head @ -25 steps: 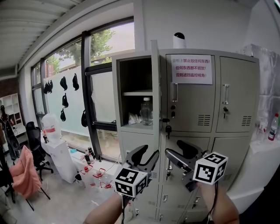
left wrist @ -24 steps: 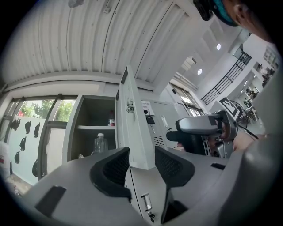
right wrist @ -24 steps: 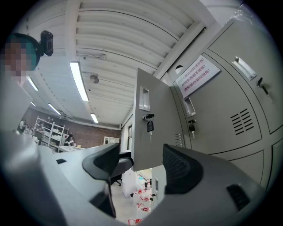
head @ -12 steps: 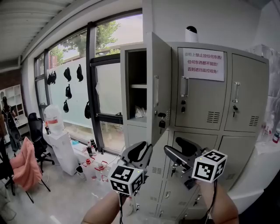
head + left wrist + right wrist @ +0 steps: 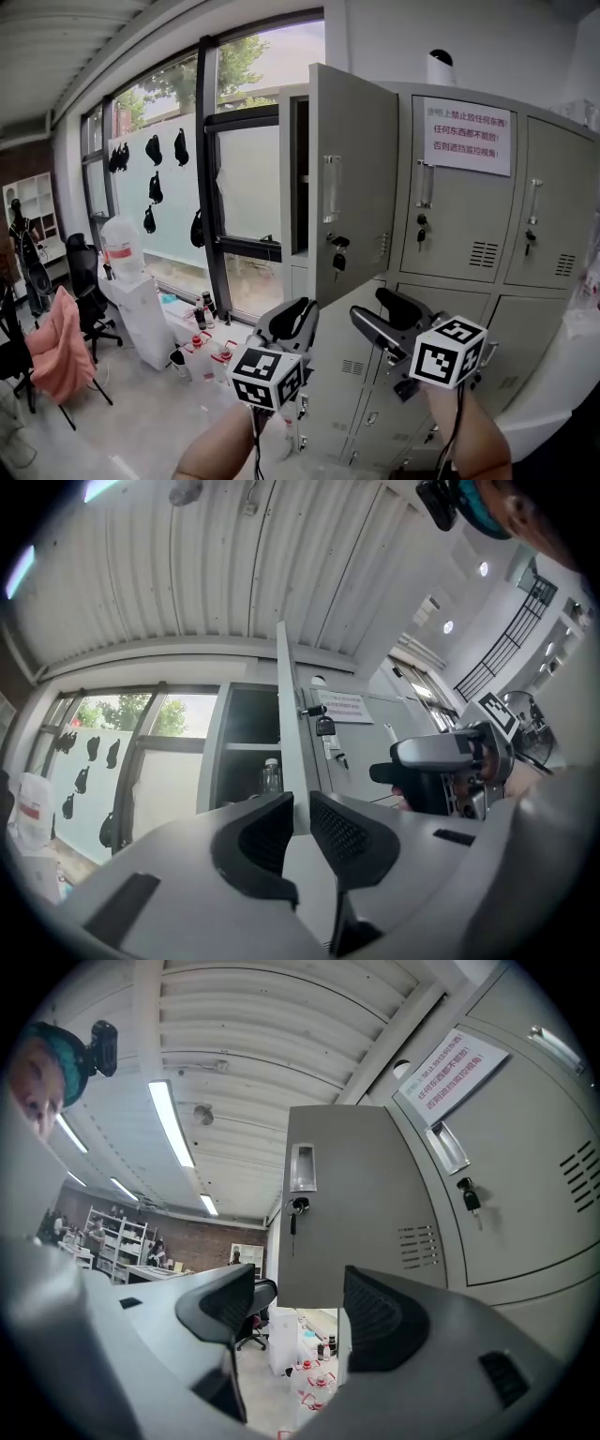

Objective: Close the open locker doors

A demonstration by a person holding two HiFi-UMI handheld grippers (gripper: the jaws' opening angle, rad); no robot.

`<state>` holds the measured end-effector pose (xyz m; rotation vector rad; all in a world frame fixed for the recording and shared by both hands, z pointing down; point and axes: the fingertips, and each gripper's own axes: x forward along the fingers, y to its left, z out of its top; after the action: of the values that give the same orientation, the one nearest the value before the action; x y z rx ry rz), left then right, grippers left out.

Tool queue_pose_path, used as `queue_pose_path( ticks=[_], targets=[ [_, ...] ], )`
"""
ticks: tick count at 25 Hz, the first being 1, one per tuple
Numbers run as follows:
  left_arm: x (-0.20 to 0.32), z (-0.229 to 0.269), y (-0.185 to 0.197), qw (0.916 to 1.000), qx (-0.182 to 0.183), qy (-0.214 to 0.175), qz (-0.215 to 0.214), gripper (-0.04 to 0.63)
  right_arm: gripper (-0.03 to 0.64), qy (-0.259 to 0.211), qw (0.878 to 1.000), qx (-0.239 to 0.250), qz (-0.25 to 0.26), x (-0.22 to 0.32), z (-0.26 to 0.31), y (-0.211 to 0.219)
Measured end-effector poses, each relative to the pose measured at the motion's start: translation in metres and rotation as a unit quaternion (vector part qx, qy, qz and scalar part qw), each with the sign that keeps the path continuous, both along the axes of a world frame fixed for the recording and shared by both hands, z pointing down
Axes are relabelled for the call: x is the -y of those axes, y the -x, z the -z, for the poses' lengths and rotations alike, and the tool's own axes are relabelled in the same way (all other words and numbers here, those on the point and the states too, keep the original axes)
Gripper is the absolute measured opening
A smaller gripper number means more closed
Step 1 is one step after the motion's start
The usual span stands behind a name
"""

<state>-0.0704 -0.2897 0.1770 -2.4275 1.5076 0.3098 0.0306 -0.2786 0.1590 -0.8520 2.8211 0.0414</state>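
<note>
Grey metal locker bank (image 5: 469, 216), doors at right closed. Its tall grey top-left door (image 5: 354, 178) stands swung out from its compartment, unclosed, above both tools and apart from them. Left tool (image 5: 298, 317): jaws have just been closing and are now almost together, a narrow gap between them, nothing gripped. Right tool (image 5: 373, 307): jaws spread wide, empty. White paper notice with red print (image 5: 467, 137) on the neighbouring door. Small dark key (image 5: 337, 258) hanging from the open door's lock.
</note>
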Motion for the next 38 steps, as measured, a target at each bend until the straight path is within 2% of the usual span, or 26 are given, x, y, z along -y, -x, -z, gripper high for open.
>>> queue_pose_path(
  ticks=[5, 15, 22, 38],
  targets=[
    [0.022, -0.005, 0.018, 0.9998, -0.010, 0.011, -0.010, 0.069, 0.295, 0.003, 1.000, -0.002, 0.001, 0.016, -0.002, 0.020],
    [0.066, -0.005, 0.053, 0.9996, -0.014, 0.012, -0.023, 0.117, 0.295, 0.000, 1.000, -0.003, -0.017, 0.051, 0.000, 0.052],
    [0.099, -0.005, 0.071, 0.9994, -0.011, 0.014, -0.028, 0.115, 0.293, -0.011, 0.999, -0.013, -0.050, 0.080, -0.001, 0.069],
    [0.168, -0.006, 0.086, 0.9977, 0.003, 0.021, -0.065, 0.115, 0.264, 0.000, 0.992, -0.007, -0.122, 0.163, -0.010, 0.080]
  ],
)
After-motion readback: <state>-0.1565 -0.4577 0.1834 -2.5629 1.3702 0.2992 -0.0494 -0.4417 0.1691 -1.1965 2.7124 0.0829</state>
